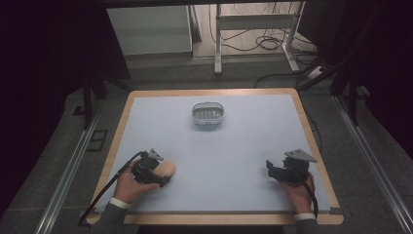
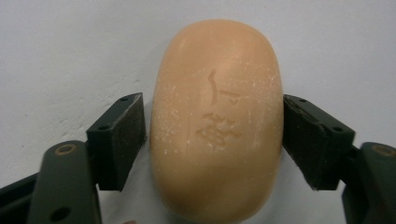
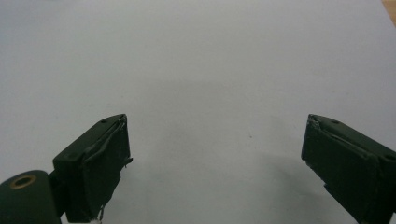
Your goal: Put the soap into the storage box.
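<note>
Soap sits clamped in the left tool on a pale-blue mat; right tool gapes apart.

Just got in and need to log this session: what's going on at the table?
A person holds a gripper in each hand. The left gripper is closed on a peach soap bar lying on the pale blue table; its fingers press both sides. The right gripper rests open, holding nothing. A small grey soap dish sits farther back.

The left hand-held gripper sits low at the near-left, its jaws pressed against both sides of what lies between them. The right hand-held gripper rests near-right, jaws spread wide.
</note>
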### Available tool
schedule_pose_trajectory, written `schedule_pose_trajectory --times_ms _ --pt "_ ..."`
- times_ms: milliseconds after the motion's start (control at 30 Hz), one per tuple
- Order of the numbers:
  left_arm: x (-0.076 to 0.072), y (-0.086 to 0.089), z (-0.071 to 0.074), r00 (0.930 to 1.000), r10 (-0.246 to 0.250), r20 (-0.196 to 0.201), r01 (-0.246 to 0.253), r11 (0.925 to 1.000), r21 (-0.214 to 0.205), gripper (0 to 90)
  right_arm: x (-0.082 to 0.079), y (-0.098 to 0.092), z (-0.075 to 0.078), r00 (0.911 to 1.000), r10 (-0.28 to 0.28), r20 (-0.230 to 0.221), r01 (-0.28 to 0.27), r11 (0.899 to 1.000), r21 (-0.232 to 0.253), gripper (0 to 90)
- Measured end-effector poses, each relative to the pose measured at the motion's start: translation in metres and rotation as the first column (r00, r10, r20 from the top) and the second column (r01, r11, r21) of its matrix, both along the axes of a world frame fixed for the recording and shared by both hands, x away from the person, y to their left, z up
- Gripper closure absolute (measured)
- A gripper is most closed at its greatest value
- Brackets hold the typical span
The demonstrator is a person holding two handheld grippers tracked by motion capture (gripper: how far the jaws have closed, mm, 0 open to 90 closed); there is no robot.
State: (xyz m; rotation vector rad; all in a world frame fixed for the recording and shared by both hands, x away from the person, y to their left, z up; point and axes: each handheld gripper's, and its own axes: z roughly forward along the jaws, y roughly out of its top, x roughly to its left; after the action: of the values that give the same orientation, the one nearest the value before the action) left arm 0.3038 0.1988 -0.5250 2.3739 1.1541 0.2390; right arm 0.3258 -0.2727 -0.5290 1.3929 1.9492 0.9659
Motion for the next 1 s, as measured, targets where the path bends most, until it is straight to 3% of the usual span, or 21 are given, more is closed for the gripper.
schedule_pose_trajectory --times_ms 100,1000 --pt "0.000 0.000 0.000 1.0000 0.000 0.002 0.000 1.0000 -0.002 32.0 0.000 0.000 0.000 1.0000 0.000 -0.001 0.000 1.000 -0.002 8.0" --pt "0.006 -0.003 0.020 0.9994 -0.025 0.025 0.026 0.9996 -0.010 32.4 0.000 0.000 0.000 1.0000 -0.003 -0.003 0.003 1.000 -0.001 8.0"
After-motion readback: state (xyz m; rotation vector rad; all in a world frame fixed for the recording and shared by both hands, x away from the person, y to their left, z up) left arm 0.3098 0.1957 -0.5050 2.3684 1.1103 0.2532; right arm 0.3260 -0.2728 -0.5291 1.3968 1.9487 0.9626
